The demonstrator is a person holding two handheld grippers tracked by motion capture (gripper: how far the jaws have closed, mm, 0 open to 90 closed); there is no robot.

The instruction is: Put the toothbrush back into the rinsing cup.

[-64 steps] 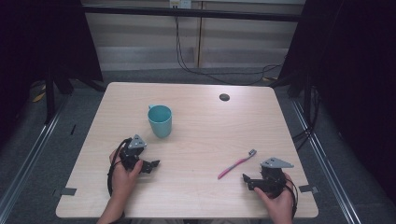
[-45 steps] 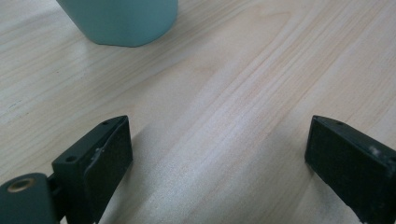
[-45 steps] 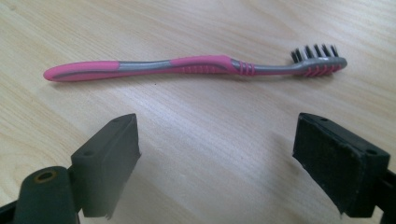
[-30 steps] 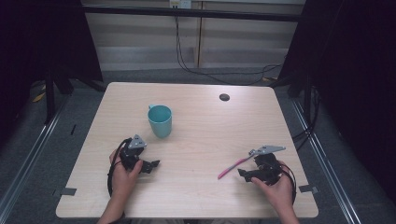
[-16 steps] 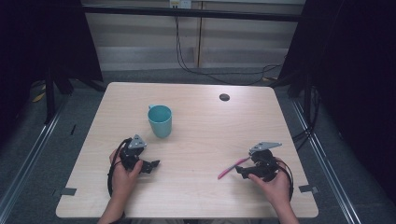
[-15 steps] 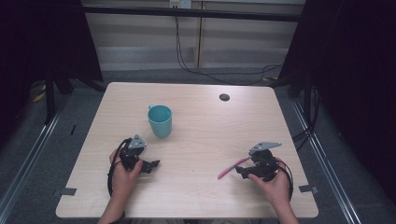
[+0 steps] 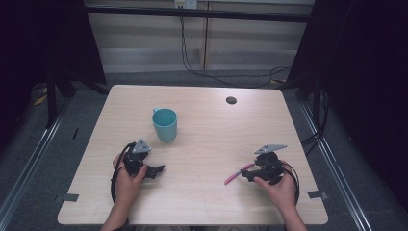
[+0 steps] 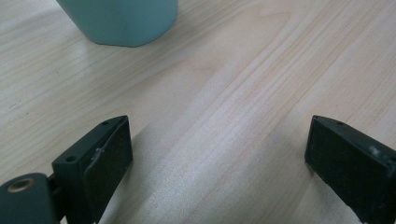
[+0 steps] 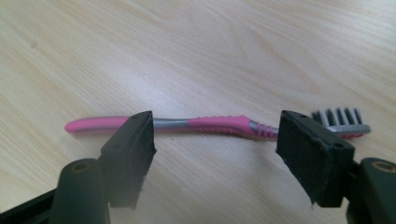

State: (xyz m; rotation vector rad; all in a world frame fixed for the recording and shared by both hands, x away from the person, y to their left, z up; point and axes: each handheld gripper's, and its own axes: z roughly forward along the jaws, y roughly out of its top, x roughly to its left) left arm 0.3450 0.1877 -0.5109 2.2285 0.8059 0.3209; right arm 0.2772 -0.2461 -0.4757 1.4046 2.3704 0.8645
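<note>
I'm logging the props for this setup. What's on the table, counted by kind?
Cup: 1, teal
Toothbrush: 1, pink
Small dark round thing: 1
Grippers: 2, the left and the right
Total: 5

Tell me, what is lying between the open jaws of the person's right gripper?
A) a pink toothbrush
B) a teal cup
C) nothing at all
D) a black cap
A: the right gripper view shows the pink toothbrush lying flat on the table across the right gripper's open jaws.
</note>
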